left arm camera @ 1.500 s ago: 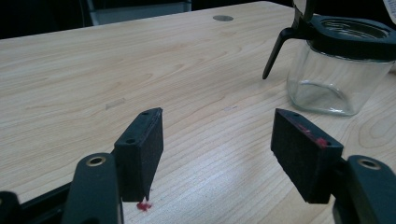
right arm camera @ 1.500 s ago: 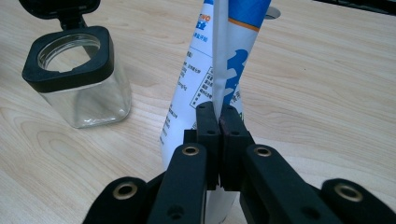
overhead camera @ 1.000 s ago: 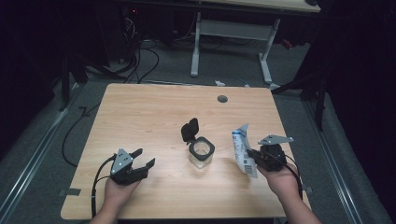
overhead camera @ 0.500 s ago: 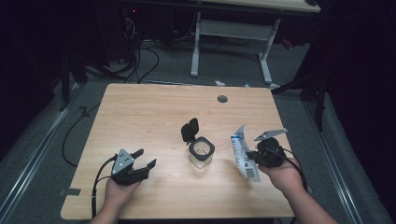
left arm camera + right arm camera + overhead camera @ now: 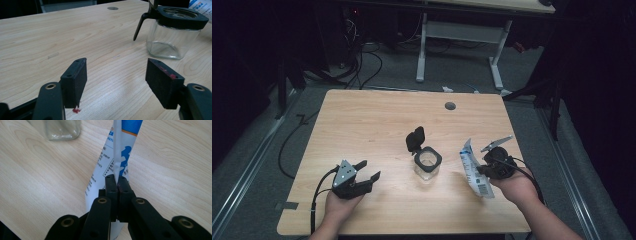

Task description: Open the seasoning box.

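Observation:
A clear glass jar (image 5: 427, 165) with a black collar and a flipped-up black lid (image 5: 415, 139) stands mid-table; the jar (image 5: 172, 37) looks empty in the left gripper view. My right gripper (image 5: 478, 172) is shut on a white and blue printed pouch (image 5: 473, 168), held just right of the jar. In the right gripper view its jaws pinch the pouch (image 5: 119, 157) along an edge, with the gripper (image 5: 117, 182) over the wood. My left gripper (image 5: 368, 170) rests open at the front left, with its gripper (image 5: 122, 82) gap bare in the left gripper view.
The wooden table (image 5: 377, 120) has a round cable hole (image 5: 450, 105) near its far edge. Beyond it stands a white-legged desk (image 5: 459, 30) with cables on the grey floor. A small red speck (image 5: 76, 110) lies on the wood by my left jaw.
My right hand has tilted and shifted slightly, and the pouch now leans a little more toward the jar. The left hand has not moved.

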### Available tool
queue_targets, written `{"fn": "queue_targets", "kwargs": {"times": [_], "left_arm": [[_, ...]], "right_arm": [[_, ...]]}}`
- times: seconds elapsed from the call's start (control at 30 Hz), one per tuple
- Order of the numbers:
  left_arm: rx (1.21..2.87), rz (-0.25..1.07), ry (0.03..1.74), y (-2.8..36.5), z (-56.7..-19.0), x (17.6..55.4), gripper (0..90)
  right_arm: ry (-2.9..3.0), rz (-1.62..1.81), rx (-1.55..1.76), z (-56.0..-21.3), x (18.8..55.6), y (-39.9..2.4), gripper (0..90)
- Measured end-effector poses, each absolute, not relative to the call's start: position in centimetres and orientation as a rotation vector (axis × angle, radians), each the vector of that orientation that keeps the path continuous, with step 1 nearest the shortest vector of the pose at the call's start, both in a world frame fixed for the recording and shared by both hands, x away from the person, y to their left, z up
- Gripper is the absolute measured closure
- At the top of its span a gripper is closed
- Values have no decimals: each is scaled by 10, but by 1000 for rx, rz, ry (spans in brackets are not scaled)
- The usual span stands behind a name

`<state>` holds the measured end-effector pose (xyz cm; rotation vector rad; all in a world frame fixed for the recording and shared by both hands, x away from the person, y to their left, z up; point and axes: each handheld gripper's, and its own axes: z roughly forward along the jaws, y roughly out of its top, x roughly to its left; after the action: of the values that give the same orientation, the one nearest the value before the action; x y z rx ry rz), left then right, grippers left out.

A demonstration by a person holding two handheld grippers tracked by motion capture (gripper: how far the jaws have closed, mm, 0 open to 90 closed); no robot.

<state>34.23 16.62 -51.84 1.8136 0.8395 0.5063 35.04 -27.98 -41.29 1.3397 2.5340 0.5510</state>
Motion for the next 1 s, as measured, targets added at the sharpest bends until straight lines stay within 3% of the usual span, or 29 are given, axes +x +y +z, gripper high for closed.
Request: {"fn": "queue_targets", "kwargs": {"times": [1.0], "left_arm": [[1846, 451, 749, 147, -519, 334, 328]], "right_arm": [[2628, 407, 1267, -384, 351, -259, 898]]}}
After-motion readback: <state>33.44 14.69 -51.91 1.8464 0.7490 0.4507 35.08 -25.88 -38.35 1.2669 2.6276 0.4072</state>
